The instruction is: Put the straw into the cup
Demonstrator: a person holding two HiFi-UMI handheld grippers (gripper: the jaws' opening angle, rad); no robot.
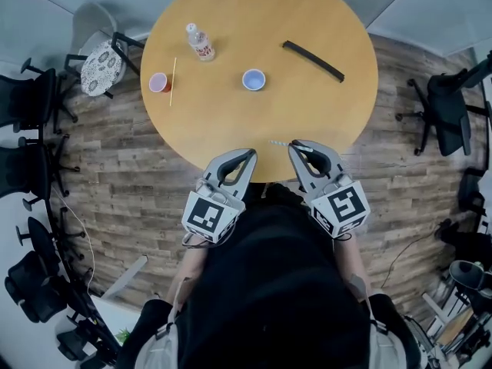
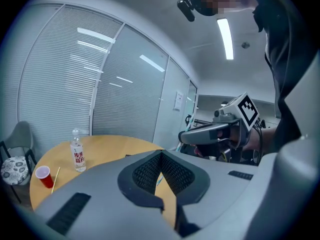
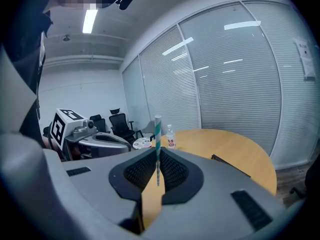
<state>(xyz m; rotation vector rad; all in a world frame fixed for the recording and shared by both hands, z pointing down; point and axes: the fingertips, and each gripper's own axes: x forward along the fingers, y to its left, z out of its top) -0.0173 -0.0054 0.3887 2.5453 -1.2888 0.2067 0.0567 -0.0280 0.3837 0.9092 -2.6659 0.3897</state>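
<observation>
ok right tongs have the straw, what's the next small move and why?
Probably carry the right tongs forward over the table toward the blue cup, the nearer one. They are shut on the striped straw but hang at the table's near edge, well short of both cups; the red cup sits farther left.

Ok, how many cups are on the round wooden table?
2. A red plastic cup near the round wooden table's left edge; a small blue cup near the middle. None looks hidden.
</observation>
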